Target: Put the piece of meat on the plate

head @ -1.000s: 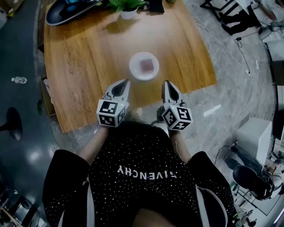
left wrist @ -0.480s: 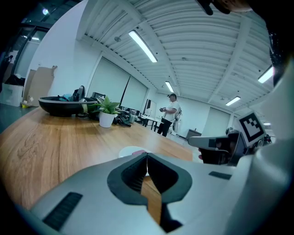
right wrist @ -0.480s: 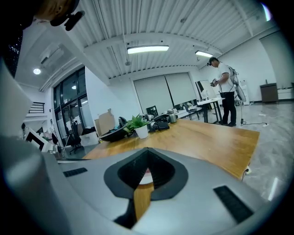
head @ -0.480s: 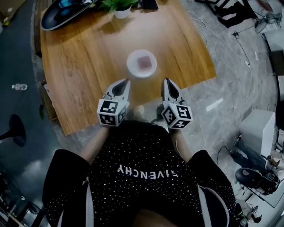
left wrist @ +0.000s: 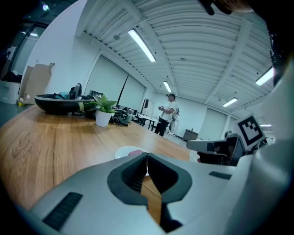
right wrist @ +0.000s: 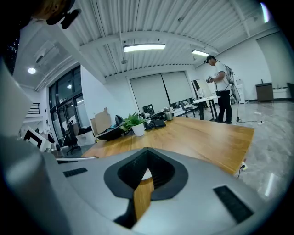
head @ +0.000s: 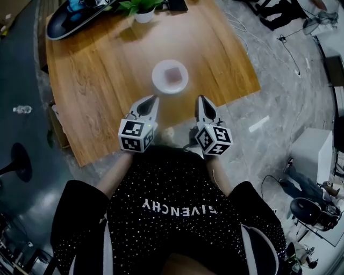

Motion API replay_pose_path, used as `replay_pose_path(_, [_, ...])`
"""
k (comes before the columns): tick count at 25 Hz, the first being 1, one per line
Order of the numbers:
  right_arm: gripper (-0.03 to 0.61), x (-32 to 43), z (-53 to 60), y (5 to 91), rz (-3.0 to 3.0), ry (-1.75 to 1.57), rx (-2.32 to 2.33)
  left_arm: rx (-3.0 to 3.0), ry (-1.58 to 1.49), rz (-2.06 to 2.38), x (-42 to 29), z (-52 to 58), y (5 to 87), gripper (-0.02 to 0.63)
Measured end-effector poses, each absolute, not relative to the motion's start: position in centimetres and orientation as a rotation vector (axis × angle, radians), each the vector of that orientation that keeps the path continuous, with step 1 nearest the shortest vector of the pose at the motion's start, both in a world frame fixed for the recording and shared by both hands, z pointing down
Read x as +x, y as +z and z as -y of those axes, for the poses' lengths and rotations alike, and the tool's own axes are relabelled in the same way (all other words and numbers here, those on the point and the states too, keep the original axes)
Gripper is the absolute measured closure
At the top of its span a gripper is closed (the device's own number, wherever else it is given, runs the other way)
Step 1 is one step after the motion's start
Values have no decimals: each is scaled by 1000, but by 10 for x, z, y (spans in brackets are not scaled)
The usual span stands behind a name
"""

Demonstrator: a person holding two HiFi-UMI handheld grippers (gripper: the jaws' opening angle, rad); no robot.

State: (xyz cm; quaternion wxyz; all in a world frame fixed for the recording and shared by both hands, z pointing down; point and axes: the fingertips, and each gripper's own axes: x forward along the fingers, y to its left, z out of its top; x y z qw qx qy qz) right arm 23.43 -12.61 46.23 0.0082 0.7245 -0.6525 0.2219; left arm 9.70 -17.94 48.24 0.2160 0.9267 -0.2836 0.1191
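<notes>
A pinkish piece of meat point(head: 173, 75) lies in the white plate point(head: 160, 85) on the wooden table point(head: 97, 91). In the head view both grippers hover side by side over the table's near edge, short of the plate. The left gripper point(head: 152, 99) is shut with nothing in it, and so is the right gripper point(head: 201, 100). In the left gripper view the plate point(left wrist: 124, 152) with the meat point(left wrist: 136, 152) peeks just above the closed jaws. The right gripper view shows a sliver of the plate point(right wrist: 145, 175) through its jaw notch.
A potted plant point(head: 141, 8) and a large dark dish point(head: 75, 17) stand at the table's far edge. A person point(left wrist: 166, 114) stands far off in the room. Cables and equipment lie on the grey floor point(head: 279, 96) to the right.
The plate and table have drifted slightly up and left in the head view as the head camera shifted. Both grippers keep their places, shut.
</notes>
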Motion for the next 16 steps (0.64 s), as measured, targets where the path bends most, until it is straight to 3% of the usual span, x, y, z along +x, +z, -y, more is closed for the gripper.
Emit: replay_pose_path(16, [568, 240, 126, 474, 1995, 764, 2291, 2554, 330, 779, 97, 183, 487, 601])
